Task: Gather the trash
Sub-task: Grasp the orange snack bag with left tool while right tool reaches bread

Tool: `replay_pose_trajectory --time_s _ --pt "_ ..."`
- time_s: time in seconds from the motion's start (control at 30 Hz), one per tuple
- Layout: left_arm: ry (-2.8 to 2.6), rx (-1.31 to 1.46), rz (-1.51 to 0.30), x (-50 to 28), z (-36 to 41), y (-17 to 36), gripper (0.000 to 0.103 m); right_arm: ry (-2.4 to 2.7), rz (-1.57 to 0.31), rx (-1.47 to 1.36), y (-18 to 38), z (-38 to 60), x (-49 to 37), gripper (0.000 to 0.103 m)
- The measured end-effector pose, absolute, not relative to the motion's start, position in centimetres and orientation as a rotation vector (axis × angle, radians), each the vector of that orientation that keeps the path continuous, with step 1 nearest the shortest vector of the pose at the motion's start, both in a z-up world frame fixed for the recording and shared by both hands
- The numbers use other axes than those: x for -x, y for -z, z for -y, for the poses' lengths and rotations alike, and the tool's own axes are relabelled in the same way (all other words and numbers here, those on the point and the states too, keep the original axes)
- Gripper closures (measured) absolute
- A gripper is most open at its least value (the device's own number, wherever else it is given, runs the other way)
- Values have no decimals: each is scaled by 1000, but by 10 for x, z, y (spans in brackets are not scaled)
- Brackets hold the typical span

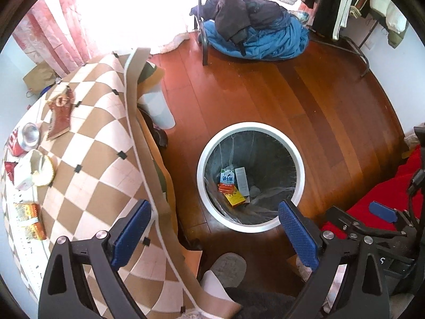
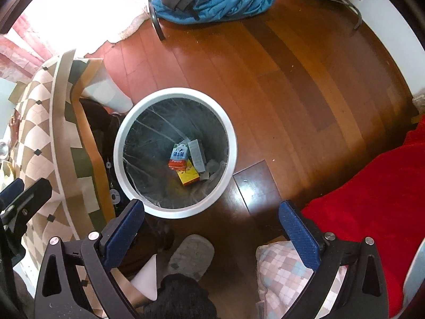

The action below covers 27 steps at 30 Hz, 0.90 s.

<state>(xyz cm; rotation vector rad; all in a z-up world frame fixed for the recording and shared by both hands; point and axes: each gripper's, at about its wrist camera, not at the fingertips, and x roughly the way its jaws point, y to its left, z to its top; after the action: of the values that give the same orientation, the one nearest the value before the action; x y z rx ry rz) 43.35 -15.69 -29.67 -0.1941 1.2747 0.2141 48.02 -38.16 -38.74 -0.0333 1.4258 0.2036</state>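
Left wrist view looks down on a white-rimmed bin (image 1: 251,176) on the wooden floor (image 1: 305,101), beside a surface (image 1: 87,138) draped in a checkered cloth. Both claws hang released, gripping nothing: the left claw (image 1: 216,230) spreads wide above the near rim, and the right claw (image 2: 211,232) does the same in its own view, over the floor just short of the bin (image 2: 175,151). Inside the bin lie a yellow box (image 2: 188,175), a blue-and-white carton (image 2: 179,152) and a pale slip. Still on the surface: a red can (image 1: 22,139), a torn red wrapper (image 1: 59,115), a crumpled white carton (image 1: 33,171) and an orange packet (image 1: 28,219). A grey slipper (image 2: 191,255) stands near the bin, and a red blanket (image 2: 372,194) lies to the right.
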Motion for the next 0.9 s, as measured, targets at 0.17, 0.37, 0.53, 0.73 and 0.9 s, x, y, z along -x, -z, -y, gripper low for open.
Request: replay_pose_trajectory --time_s 0.17,0.37,0.53,0.73,0.9 --pt "-207 201 -1223 -416 154 264 5 -211 -1383 26 353 382 -466 1" --pt "-210 227 -1145 -389 147 218 5 -223 -1304 -17 302 384 -443 1" --pt "-223 248 -1072 -362 130 183 5 -249 -1231 -54 255 377 -424 1" --pt "-287 304 -1023 -323 83 163 5 -334 -1162 -77 208 344 -400 1" --pt "-409 381 -1031 -283 11 175 5 -441 -1147 -49 193 284 -384 0"
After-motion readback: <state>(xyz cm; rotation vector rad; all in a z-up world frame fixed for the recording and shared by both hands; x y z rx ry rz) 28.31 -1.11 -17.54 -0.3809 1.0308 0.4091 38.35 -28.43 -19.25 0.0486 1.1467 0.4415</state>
